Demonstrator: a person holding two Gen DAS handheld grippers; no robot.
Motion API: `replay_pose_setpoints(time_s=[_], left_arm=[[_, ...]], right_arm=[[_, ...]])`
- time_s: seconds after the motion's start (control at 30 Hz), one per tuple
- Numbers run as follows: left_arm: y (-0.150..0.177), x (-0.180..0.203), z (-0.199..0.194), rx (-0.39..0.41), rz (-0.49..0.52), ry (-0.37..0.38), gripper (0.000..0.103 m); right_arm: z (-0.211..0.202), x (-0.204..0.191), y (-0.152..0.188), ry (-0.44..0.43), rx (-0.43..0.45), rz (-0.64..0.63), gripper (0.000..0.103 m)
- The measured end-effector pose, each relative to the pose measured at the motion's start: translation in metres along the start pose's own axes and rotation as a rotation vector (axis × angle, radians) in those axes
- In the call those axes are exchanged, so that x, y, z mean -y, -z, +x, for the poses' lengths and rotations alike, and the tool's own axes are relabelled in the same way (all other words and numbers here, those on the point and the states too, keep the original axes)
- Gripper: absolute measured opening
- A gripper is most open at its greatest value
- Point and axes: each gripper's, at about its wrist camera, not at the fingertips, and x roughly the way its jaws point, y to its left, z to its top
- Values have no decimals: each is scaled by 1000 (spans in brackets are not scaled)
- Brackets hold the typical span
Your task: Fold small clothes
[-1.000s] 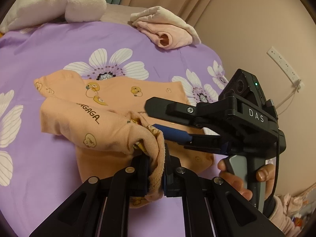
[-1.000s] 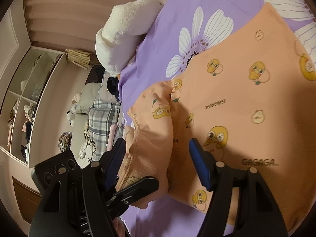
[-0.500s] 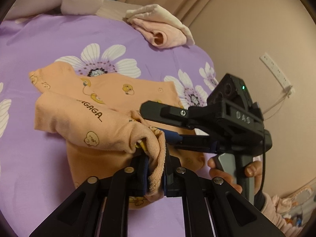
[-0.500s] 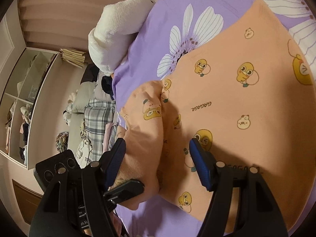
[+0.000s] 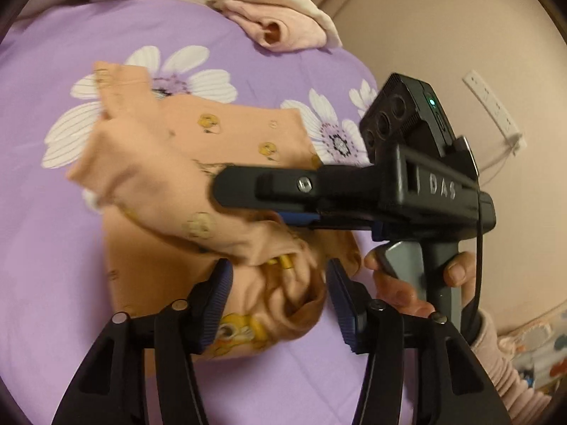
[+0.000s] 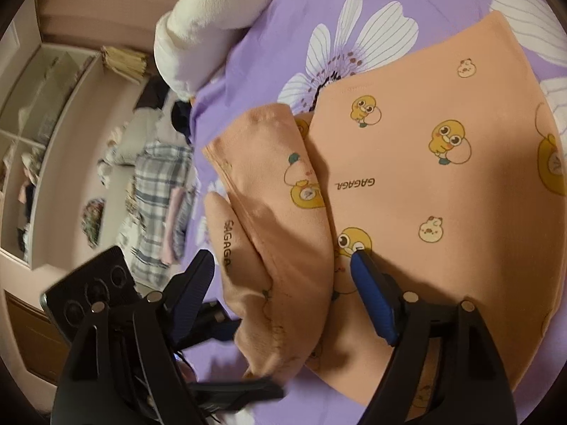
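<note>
Left wrist view: the left claw [image 5: 280,297] is opening, its pads now clear of the orange duck-print garment [image 5: 198,194], whose bunched sleeve is lying between them; a second ago they were clamped on it. The right claw [image 5: 262,202] is reaching across above.

Right wrist view: the right claw [image 6: 283,283] is also opening, released, straddling the folded sleeve [image 6: 280,212] on the purple bedsheet [image 6: 283,35]. Released too early, the loose sleeve may spring back and undo the fold.
</note>
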Motion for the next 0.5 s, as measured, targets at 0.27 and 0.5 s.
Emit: replay_pose_setpoints(time_s=[0.27, 0.5], left_arm=[[26, -22, -43, 65, -55, -32, 53], [51, -46, -76, 131, -164, -3, 53]], right_arm=[[10, -46, 9, 222, 19, -278, 82], [51, -60, 1, 443, 19, -401, 56]])
